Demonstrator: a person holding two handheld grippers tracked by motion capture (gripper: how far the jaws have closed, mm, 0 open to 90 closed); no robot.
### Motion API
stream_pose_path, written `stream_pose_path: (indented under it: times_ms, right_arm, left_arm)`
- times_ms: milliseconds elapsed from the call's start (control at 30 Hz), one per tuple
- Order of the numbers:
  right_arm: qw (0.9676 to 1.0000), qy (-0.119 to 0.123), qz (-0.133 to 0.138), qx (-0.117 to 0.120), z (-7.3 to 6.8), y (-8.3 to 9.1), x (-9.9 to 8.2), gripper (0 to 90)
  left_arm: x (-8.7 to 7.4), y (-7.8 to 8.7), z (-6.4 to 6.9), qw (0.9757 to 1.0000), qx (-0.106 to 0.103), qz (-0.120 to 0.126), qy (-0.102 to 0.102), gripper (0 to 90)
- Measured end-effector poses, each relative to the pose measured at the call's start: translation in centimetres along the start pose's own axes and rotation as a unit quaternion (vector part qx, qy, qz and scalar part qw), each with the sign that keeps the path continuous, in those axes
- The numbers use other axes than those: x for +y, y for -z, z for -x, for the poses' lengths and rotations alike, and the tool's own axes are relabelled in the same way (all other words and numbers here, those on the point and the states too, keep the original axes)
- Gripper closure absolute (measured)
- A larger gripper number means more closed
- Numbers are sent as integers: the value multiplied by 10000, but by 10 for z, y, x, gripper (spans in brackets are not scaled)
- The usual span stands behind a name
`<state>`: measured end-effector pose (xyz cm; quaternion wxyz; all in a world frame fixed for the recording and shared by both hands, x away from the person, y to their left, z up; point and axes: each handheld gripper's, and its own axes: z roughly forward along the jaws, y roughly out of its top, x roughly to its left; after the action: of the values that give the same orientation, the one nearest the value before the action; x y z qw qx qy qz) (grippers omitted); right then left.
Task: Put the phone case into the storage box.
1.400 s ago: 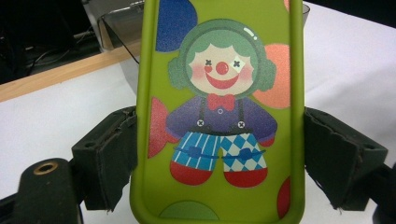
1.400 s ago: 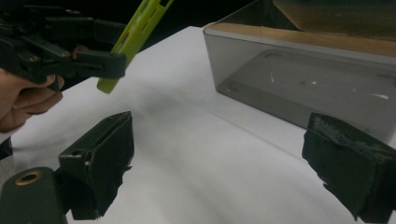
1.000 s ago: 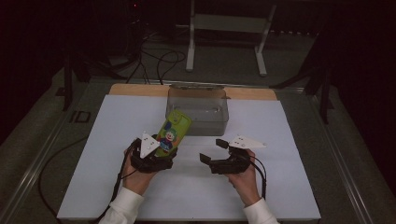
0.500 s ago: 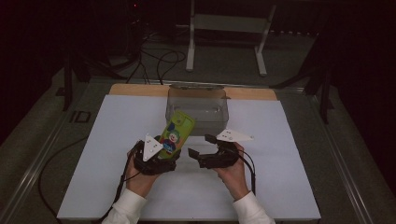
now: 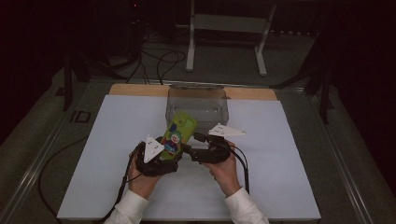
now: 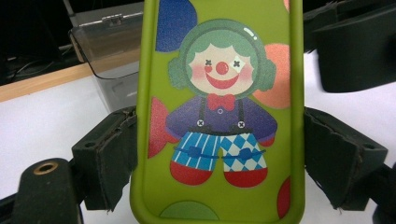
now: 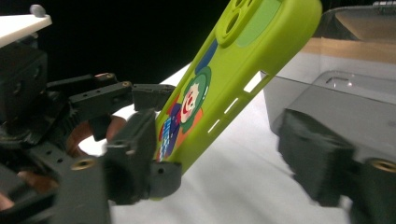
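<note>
We are holding the green phone case (image 5: pixel 176 135) clamped by its long edges in the left gripper (image 5: pixel 161 154), its clown print facing up toward us and its far end tilted up over the clear lidded box (image 5: pixel 198 102) that sits just beyond both tools. We are bringing the right gripper (image 5: pixel 198 145) in from the side, and its jaws have just been closing; the case's side edge is lying between them, one pad (image 7: pixel 133 154) against it and the other pad (image 7: pixel 317 161) apart from it, so this gripper is not yet gripping.

The risk here, as we judge it, is a pinch on the thin, springy edge alone: the soft case could bow or twist out of the left pads (image 6: pixel 109 149), or slip as the second grip loads it unevenly.

Our left hand (image 5: pixel 140 179) is resting low behind its tool, palm under the body. Our right hand (image 5: pixel 224 170) is angling its tool inward, across toward the left.
</note>
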<state>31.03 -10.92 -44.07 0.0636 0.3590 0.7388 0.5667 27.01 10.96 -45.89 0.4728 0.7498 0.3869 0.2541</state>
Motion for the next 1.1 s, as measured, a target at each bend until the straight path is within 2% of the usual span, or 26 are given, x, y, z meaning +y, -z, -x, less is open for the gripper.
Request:
stream_pose_path:
  times_ms: [33,167,367,700,1000,1100]
  right_arm:
    - [10000,-88,-26,-21,0,-2,0,384]
    - [9993,-336,26,140,2,-6,0,542]
    - [9981,-513,-4,343,1,-10,-1,640]
    - [9962,-785,-36,379,-1,-16,-2,718]
    - [9952,-912,-46,348,-4,-18,0,771]
    - [9954,-905,-14,326,-5,-19,0,772]
  left_arm:
    - [0,0,0,10000,8,11,2,162]
    - [-1,0,0,10000,24,34,40,162]
    - [-1,1,-1,9998,33,109,156,162]
    - [-5,-1,1,9995,96,122,285,161]
    - [-8,-3,6,9978,305,170,556,162]
    - [-8,-3,7,9977,331,179,569,162]
